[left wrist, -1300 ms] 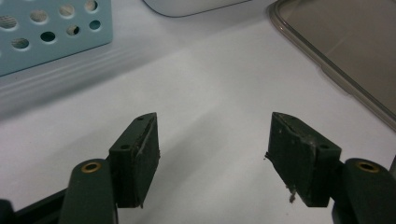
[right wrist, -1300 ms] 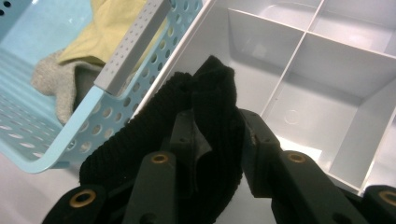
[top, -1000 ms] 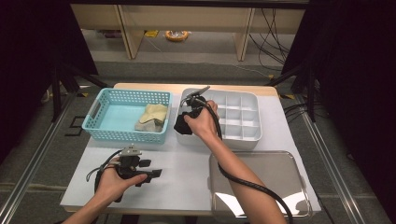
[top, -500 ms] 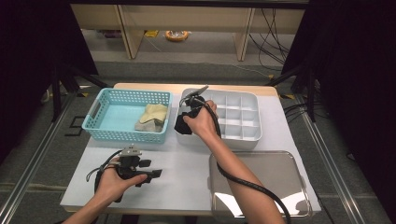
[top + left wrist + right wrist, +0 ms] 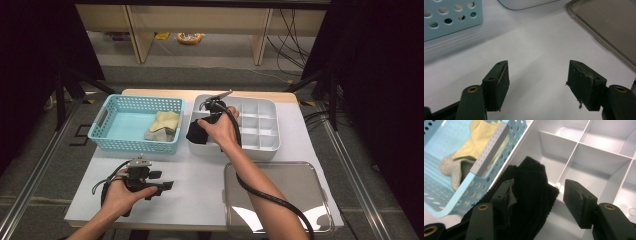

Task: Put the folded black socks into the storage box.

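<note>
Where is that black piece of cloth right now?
In the high view the black cloth lies in the white divided box, in its near-left compartment beside the blue basket, between the right gripper's open jaws.

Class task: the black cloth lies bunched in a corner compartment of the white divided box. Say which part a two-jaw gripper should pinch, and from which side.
Pinch the raised fold of the black cloth, coming from above. It stands higher than the dividers of the white divided box, whose walls probably block a sideways approach.

Black cloth in the divided bin

The black cloth (image 5: 531, 195), soft, ribbed and bunched, lies in a near-corner compartment of the white divided bin (image 5: 599, 150), draped against its wall beside the blue basket (image 5: 454, 200).
</note>
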The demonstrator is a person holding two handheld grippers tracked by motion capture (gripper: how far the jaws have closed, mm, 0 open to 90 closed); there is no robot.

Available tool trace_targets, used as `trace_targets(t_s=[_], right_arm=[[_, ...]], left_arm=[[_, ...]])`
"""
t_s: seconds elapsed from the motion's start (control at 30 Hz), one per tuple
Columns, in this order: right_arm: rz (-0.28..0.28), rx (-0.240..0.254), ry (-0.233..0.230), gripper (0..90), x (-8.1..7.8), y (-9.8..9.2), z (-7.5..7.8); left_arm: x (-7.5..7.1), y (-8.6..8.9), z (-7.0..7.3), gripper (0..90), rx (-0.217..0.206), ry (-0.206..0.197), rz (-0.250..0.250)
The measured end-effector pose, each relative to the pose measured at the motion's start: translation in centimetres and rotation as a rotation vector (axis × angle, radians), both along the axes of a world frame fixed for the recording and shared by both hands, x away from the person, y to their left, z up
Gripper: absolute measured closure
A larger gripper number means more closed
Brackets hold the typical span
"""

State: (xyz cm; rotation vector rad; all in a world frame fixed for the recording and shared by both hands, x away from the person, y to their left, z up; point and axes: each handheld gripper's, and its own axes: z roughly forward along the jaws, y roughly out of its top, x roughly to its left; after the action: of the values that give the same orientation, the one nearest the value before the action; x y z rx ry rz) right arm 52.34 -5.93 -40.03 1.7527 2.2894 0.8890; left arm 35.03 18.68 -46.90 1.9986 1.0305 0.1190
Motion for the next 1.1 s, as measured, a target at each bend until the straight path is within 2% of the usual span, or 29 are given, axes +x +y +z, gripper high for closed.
trace_targets(t_s=[0.03, 0.07, 0.13, 0.17, 0.2, 0.23, 0.33, 0.37, 0.4, 0.43, 0.47, 0.5, 0.53, 0.57, 0.63, 0.67, 0.73, 0.77, 0.8, 0.83, 0.87, 0.9, 0.93, 1.0, 1.1], right_arm=[[0.014, 0.001, -0.017, 42.3, 0.0, -0.2, 0.0], [-0.004, 0.009, -0.012, 42.1, -0.1, -0.1, 0.2], [-0.001, 0.023, -0.032, 42.3, -0.2, -0.3, 0.5], [-0.016, 0.025, -0.032, 44.8, -0.4, -0.4, 0.7], [-0.024, 0.055, -0.023, 49.1, -0.6, -0.5, 1.0], [-0.033, 0.051, -0.02, 53.8, -0.7, -0.4, 1.2], [-0.014, 0.047, -0.016, 70.4, -1.1, -0.4, 1.8], [0.008, 0.034, -0.01, 74.8, -1.2, -0.3, 1.8], [0.043, 0.035, -0.025, 77.3, -1.2, -0.4, 1.7], [0.052, 0.032, -0.013, 80.3, -1.2, -0.2, 1.6], [0.021, 0.029, 0.026, 83.1, -1.4, 0.0, 1.8], [0.045, 0.02, 0.007, 84.7, -1.3, 0.0, 1.5], [0.052, 0.029, 0.013, 85.7, -1.2, 0.1, 1.6], [0.07, 0.023, 0.001, 86.4, -1.0, 0.0, 1.3], [0.052, -0.018, 0.037, 87.1, -1.1, 0.1, 1.2], [0.033, -0.011, 0.05, 87.3, -1.1, 0.5, 1.1], [0.082, -0.018, 0.021, 87.7, -1.0, 0.5, 0.8], [0.041, -0.024, 0.058, 87.8, -1.1, 0.8, 0.8], [0.082, -0.018, 0.032, 88.0, -1.0, 0.7, 0.6], [0.081, -0.022, 0.042, 88.1, -1.0, 0.9, 0.6], [0.11, -0.035, 0.011, 88.1, -0.9, 0.8, 0.4], [0.091, -0.034, 0.044, 88.2, -0.9, 1.0, 0.5], [0.097, -0.037, 0.045, 88.2, -0.8, 1.1, 0.4], [0.078, -0.049, 0.081, 88.3, -0.8, 1.3, 0.5], [0.102, -0.066, 0.077, 88.4, -0.7, 1.4, 0.3]], left_arm=[[0.0, 0.0, 0.0, 33.2, 0.0, -0.001, 0.0], [0.0, 0.0, 0.0, 33.2, 0.0, -0.001, 0.0], [0.0, 0.0, 0.0, 33.2, 0.0, -0.002, 0.002], [0.0, 0.0, 0.1, 33.2, -0.001, -0.002, 0.003], [0.0, 0.0, 0.1, 33.3, -0.001, -0.001, 0.004], [0.0, 0.1, 0.1, 33.2, -0.002, 0.0, 0.005], [0.0, 0.1, 0.1, 33.2, -0.002, -0.003, 0.006], [0.0, 0.1, 0.1, 33.2, -0.003, -0.005, 0.007], [0.0, 0.0, 0.1, 33.2, -0.003, -0.005, 0.006], [0.0, 0.0, 0.1, 33.2, -0.003, -0.005, 0.006], [-0.1, 0.0, 0.1, 33.2, -0.005, -0.007, 0.015], [-0.1, 0.0, 0.1, 33.2, -0.005, -0.005, 0.012], [0.0, 0.0, 0.1, 33.2, -0.005, -0.004, 0.006], [0.0, 0.0, 0.1, 33.2, -0.004, -0.004, 0.006], [0.0, 0.0, 0.1, 33.2, -0.003, -0.002, 0.006], [0.0, 0.0, 0.0, 33.2, -0.005, -0.002, 0.002], [0.0, 0.0, 0.0, 33.2, -0.001, 0.0, 0.002], [0.0, 0.0, 0.0, 33.2, -0.002, 0.0, 0.001], [0.0, 0.0, 0.0, 33.2, -0.003, -0.001, -0.001], [0.0, 0.0, 0.1, 33.2, -0.003, 0.0, 0.003], [0.0, 0.0, 0.1, 33.2, -0.002, 0.0, 0.003], [0.0, 0.0, 0.1, 33.2, -0.003, 0.0, 0.005], [0.0, 0.0, 0.0, 33.2, -0.004, -0.001, 0.005], [0.0, 0.0, 0.0, 33.2, -0.003, 0.0, -0.001], [0.0, 0.0, 0.0, 33.2, -0.004, -0.002, -0.002]])
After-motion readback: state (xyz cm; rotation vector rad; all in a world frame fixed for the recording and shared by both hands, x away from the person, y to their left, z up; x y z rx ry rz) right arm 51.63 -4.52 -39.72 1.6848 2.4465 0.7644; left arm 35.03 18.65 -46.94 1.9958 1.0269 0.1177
